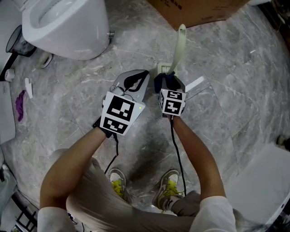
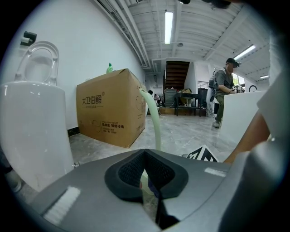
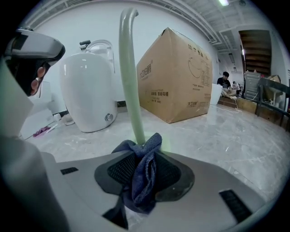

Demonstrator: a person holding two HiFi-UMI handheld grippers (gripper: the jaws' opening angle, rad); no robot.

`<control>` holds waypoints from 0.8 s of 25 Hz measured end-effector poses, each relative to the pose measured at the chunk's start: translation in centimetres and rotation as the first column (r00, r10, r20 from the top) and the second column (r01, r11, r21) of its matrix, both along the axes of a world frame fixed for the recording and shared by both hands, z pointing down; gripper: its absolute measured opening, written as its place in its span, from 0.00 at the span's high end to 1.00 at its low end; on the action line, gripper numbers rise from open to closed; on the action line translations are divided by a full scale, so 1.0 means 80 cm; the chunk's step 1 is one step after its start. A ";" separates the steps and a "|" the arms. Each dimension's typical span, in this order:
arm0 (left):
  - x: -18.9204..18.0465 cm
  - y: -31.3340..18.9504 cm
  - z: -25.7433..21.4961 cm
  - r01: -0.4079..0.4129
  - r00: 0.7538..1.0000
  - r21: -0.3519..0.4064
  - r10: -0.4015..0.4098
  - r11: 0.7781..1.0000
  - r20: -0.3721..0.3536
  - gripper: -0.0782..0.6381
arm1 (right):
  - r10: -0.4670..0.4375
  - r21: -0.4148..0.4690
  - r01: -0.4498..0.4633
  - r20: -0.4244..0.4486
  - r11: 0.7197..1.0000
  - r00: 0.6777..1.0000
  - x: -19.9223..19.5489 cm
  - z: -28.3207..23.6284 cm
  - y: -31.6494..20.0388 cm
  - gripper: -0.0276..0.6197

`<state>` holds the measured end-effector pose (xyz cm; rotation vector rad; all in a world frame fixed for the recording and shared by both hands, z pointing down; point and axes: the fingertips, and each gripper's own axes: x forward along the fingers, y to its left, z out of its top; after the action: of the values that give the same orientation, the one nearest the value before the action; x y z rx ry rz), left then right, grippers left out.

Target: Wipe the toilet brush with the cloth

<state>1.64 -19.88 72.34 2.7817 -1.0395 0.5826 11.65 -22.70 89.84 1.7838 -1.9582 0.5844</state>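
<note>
On marble floor (image 1: 235, 81) beside toilet (image 1: 68, 27): left gripper (image 2: 145, 156) jaws nearly together, pinching low stem of toilet brush (image 2: 155, 118); right gripper (image 3: 144, 156) jaws pinching blue cloth (image 3: 144, 181), bunched against brush.

Above the grey marbled floor (image 1: 235, 90), the left gripper (image 1: 137, 78) and right gripper (image 1: 168, 82) are held side by side. A dark blue cloth (image 1: 164, 80) bunches at the right one's tip, at the foot of the toilet brush (image 1: 179, 45) (pale green handle, reaching toward the cardboard box (image 1: 195, 11)). A white toilet (image 1: 68, 31) stands at upper left.
</note>
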 end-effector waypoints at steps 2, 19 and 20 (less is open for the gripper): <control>-0.001 0.001 0.002 -0.001 1.000 -0.003 0.001 1.000 0.001 0.89 | -0.009 -0.022 0.009 -0.006 1.000 1.000 0.001 0.007 0.000 0.76; -0.003 0.008 -0.006 -0.014 1.000 0.012 0.013 1.000 0.008 0.89 | -0.213 -0.171 0.190 -0.128 0.967 0.969 -0.010 0.033 0.008 0.78; -0.002 0.008 -0.007 -0.016 1.000 0.014 0.015 1.000 0.007 0.89 | -0.227 -0.170 0.202 -0.146 0.965 0.963 -0.010 0.030 0.009 0.79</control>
<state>1.51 -19.21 71.76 2.8046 -1.0284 0.5890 10.82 -22.01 92.23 1.4547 -1.9061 0.4843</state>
